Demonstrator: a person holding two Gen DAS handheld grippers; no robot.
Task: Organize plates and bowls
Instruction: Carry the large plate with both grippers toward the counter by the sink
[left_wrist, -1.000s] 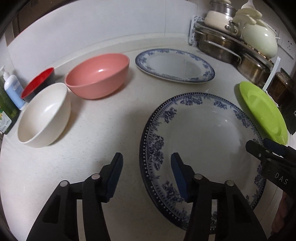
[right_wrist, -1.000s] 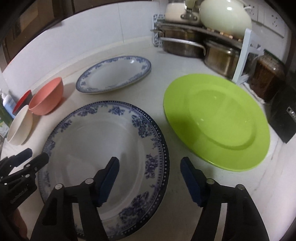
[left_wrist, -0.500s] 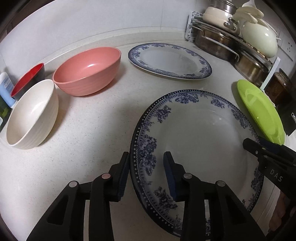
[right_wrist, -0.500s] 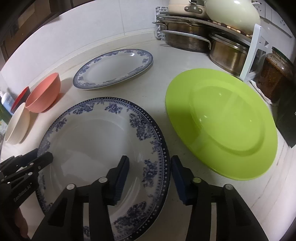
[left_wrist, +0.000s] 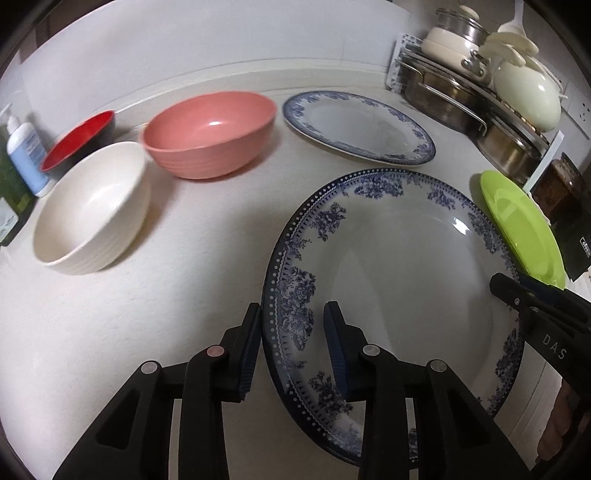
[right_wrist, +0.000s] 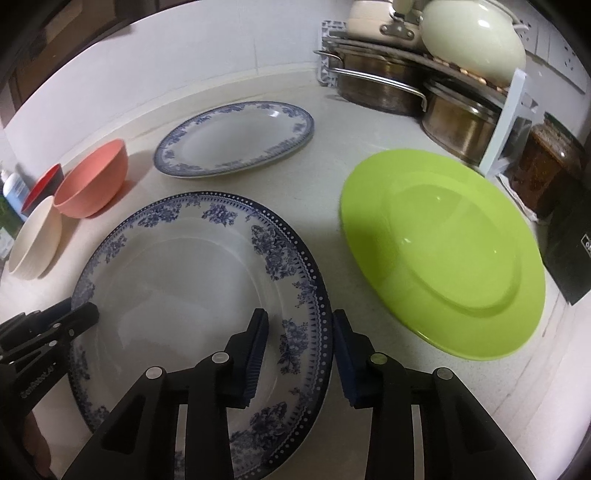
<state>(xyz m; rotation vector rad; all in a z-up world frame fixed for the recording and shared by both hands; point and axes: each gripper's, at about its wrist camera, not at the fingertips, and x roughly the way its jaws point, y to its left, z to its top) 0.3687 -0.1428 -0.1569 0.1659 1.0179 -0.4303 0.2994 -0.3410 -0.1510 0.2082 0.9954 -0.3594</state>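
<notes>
Left wrist: Your left gripper (left_wrist: 291, 314) is clamped on the near left rim of the large blue-and-white plate (left_wrist: 406, 277). One pad sits against the outer edge and the other on the floral border inside it.

Right wrist: On my side, your right gripper (right_wrist: 300, 317) straddles the opposite rim of that same plate. Its jaws are closing, with the rim between them. The outer pad meets the dotted edge and the inner pad is over the painted band.

Left wrist: So you have the plate between your two grippers, low over the pale countertop (left_wrist: 184, 258). I cannot tell whether it has lifted clear. To your left, beyond it, stands the cream bowl (left_wrist: 92, 210), upright and on its own.

Right wrist: To your right lies the lime green plate (right_wrist: 443, 258), flat, just beside the big plate but not touching it.

Left wrist: Farther back you have the pink bowl (left_wrist: 210, 136), with the red bowl (left_wrist: 77, 136) behind the cream one, near a pump bottle (left_wrist: 24, 155).

Right wrist: The oval blue-and-white platter (right_wrist: 236, 136) lies past the big plate, apart from it. Steel pots (right_wrist: 376, 88) on a rack fill your far right corner, next to a dark jar (right_wrist: 550, 166).
</notes>
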